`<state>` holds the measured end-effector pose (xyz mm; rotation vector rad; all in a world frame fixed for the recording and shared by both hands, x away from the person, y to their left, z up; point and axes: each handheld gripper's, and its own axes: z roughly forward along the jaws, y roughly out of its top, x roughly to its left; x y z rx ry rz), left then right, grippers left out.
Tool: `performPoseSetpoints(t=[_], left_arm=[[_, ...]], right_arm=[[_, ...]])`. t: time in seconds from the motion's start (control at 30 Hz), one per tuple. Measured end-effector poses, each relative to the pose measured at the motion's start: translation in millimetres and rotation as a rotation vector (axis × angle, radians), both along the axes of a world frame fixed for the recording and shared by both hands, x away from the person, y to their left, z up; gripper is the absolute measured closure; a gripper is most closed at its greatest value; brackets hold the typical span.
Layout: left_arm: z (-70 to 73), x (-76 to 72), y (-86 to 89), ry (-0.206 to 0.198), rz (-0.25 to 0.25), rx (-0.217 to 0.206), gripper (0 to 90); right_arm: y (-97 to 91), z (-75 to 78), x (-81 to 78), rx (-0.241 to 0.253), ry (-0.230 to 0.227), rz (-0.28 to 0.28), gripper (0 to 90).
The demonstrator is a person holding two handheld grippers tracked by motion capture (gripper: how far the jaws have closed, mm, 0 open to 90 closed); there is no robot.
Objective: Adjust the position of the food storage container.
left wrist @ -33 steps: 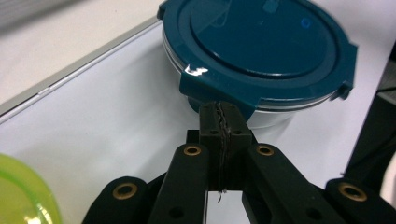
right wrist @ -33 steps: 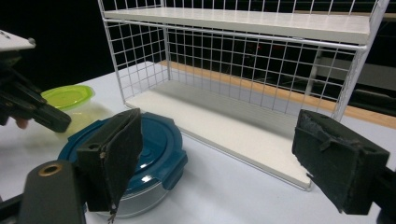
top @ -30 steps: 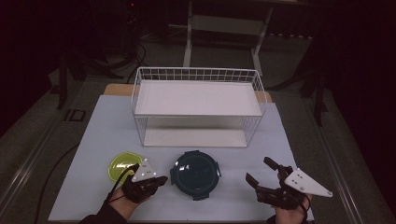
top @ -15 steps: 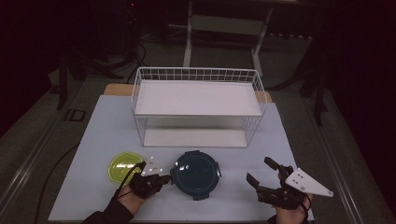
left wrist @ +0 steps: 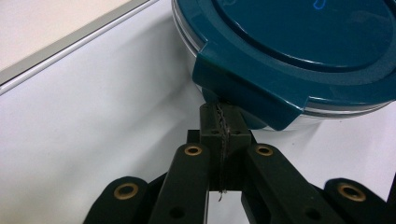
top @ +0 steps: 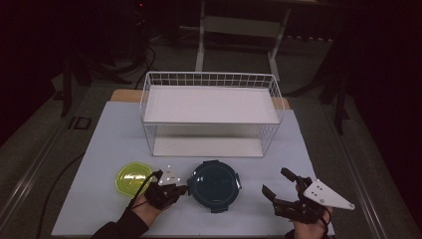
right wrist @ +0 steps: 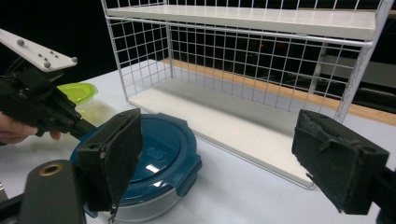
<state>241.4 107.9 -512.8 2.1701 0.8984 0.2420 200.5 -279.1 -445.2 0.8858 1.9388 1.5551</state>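
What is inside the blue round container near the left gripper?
That cannot be seen. The blue container is closed by its opaque dark teal lid, clips down. Only a thin clear wall strip shows below the lid, revealing no contents.

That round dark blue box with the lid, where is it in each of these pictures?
High view: the blue lidded container sits bottom centre, in front of the white wire rack.
Left gripper view: top right, its lid latch just beyond the shut jaws.
Right gripper view: lower left, behind the left jaw.
Shared landmark: the container's lid latches.
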Motion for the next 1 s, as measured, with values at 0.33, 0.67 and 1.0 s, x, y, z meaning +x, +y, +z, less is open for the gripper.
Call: performPoseSetpoints(t=[0.33,0.67,1.0], left_arm=[[-0.1,6.1,-16.8,0.008,-0.035,-0.01,89.0],[7.1,1.6,-9.9,-0.006,-0.037,-0.049,89.0],[6.4,2.6,-16.4,-0.001,-0.041,-0.034,89.1]], right_arm=[[2.7,-1.4,0.3,0.007,0.018,0.016,16.1],[3.1,-2.2,2.9,-0.006,0.022,0.012,16.2],[1.4,-2.1,4.0,-0.007,0.024,0.008,16.1]])
